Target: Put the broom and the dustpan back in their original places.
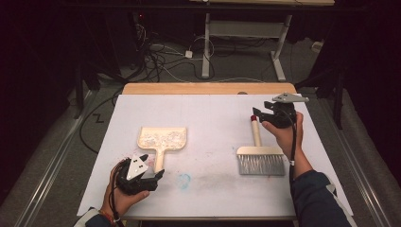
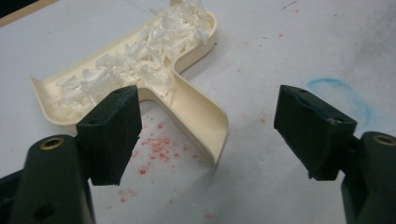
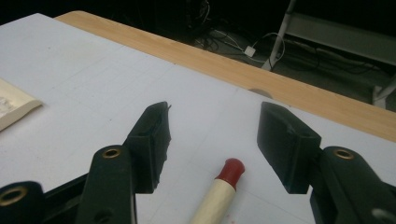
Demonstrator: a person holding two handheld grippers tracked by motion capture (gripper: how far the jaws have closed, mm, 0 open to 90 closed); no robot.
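**Both grippers open, dustpan and brush lying free on the sheet**

Left gripper [image 1: 153, 176] sits at the near edge – jaws wide apart, nothing between the pads. The dustpan [image 1: 162, 140] lies just beyond, handle end between the jaw tips in the left gripper view, untouched; white shreds [image 2: 135, 60] fill its tray, and red specks [image 2: 156, 147] lie beside the handle. Right of centre lies the brush [image 1: 260, 158], bristles nearest, red-tipped handle pointing away. The right gripper [image 1: 257, 113] hovers at that tip – jaws apart, not gripping. Farthest, the table [image 1: 208, 88] shows its wooden edge.
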